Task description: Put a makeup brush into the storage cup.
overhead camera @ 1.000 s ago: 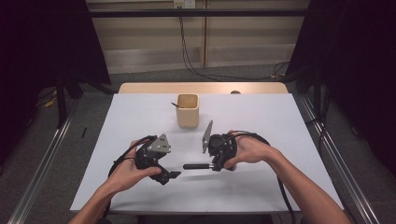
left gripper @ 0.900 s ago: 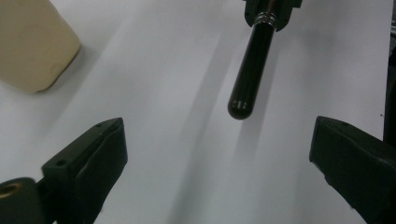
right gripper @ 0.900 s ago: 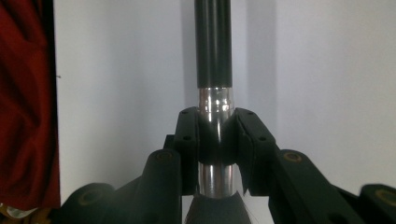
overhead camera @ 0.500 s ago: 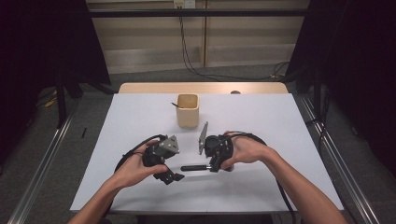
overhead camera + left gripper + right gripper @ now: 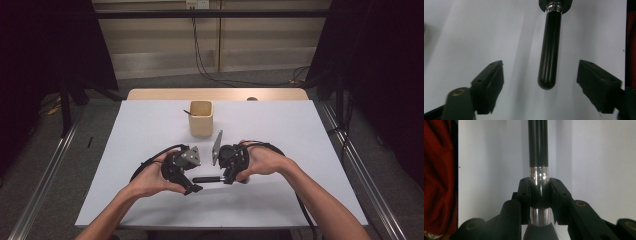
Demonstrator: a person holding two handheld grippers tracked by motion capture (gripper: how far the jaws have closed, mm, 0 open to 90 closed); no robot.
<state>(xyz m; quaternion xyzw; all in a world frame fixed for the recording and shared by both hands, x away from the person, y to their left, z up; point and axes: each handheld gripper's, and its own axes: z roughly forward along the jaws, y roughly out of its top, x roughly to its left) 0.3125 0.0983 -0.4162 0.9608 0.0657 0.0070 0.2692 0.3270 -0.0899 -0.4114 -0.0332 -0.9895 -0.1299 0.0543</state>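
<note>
Right gripper (image 5: 226,176) clamps the brush (image 5: 206,179) at its silver ferrule (image 5: 539,173); in the right gripper view both pads (image 5: 526,195) press flat on the metal band, bristles just showing below them, the black handle (image 5: 549,47) running straight out ahead. Seen from the high view, the brush lies level just above the white table (image 5: 300,130), on the near side of the wooden cup (image 5: 201,118) and well apart from it, handle pointing toward the left gripper (image 5: 194,188). Left gripper jaws have just been closing and stand spread; the left gripper view shows the rounded handle end between them, touching neither pad (image 5: 489,83), nearer the right-hand one. Judgement: the step in hand is a hand-over or regrasp of the brush, left taking the handle. To do it well, push the left gripper further along the handle before shutting, so the pads meet the straight shaft and not the rounded tip, which would likely squirt out. Centre the handle between the pads first, so that both land together and do not lever the brush against the right grip. Keep the right gripper pinched and steady until the left pads are firmly on. Only then ease the right jaws off the ferrule, with the brush kept level, clear of the cup.
</note>
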